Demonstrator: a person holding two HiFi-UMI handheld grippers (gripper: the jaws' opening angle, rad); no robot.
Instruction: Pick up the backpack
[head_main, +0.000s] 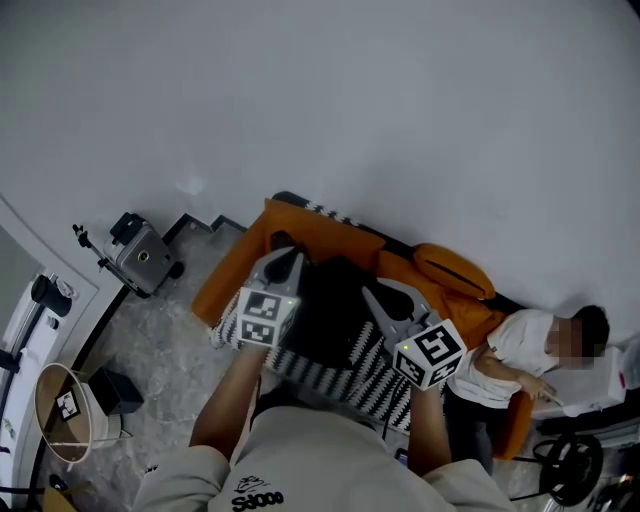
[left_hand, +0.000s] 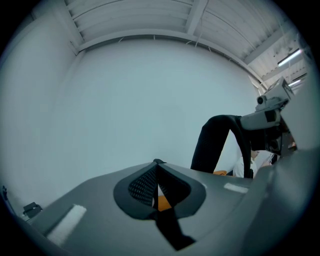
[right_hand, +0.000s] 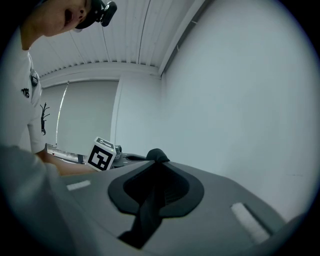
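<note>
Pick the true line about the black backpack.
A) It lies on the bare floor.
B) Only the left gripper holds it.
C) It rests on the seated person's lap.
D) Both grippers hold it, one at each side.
D: the head view shows the backpack between the left gripper and the right gripper, and each gripper view shows jaws shut on a black strap.

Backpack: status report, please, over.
Left gripper, right gripper: each shut on the backpack. It hangs between them over the orange sofa. Person seated at the sofa's end, clear.
</note>
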